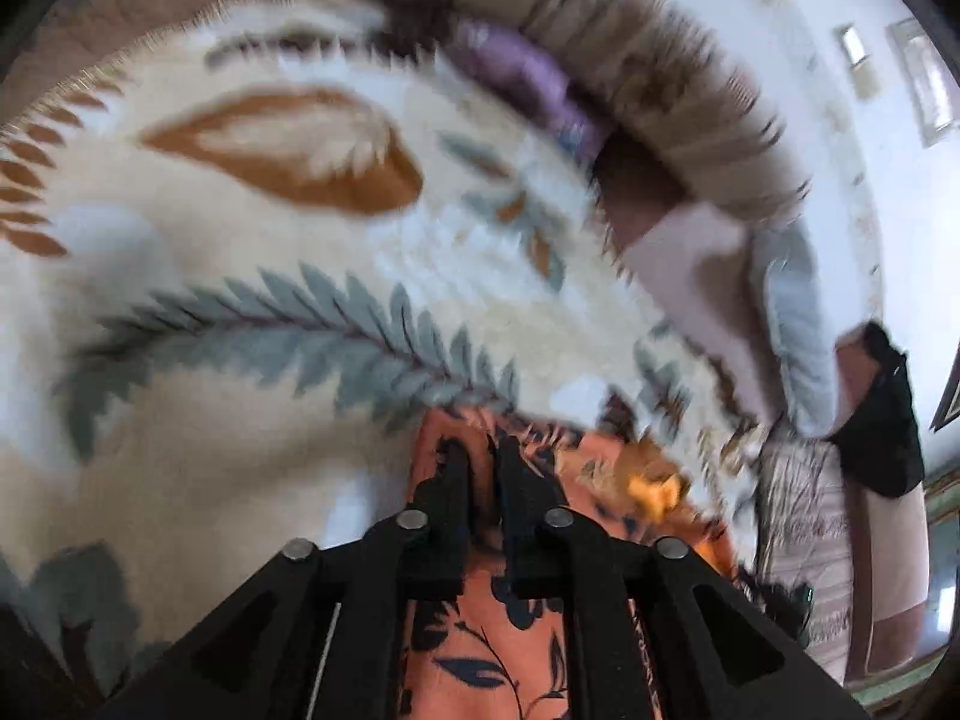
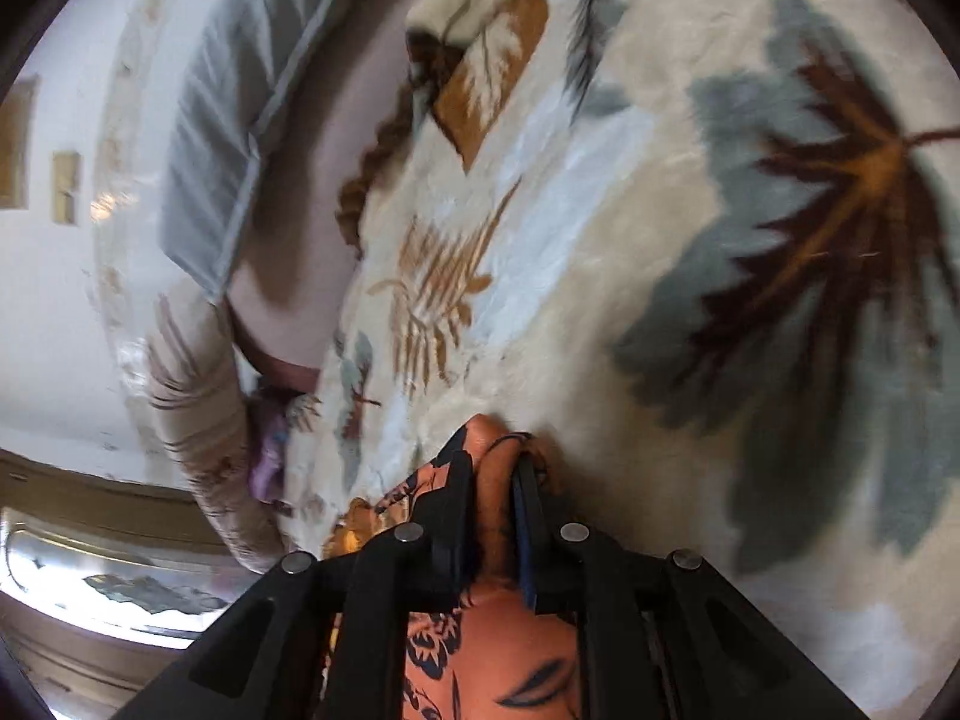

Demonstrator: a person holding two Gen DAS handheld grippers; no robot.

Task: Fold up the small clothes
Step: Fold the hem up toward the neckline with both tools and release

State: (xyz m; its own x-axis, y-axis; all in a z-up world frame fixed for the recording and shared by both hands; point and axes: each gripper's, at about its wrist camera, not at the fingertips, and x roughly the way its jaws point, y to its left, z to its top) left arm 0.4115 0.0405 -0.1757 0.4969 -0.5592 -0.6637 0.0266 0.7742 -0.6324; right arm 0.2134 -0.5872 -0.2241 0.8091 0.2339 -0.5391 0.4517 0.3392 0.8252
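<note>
Soft daylight is filling both views, bright on the pale wall (image 1: 780, 60) and glaring on a shiny surface (image 2: 90, 564) at lower left. Motion blur is smearing the leaf-patterned blanket (image 1: 240, 300) everywhere. Fisheye distortion is bending the edges, with dark corners.

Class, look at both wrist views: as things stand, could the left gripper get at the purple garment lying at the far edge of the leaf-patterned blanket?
Probably not yet. The left gripper has the orange floral cloth between its fingers, and bare blanket separates it from the purple garment.

No legible text, perhaps from blur.
</note>
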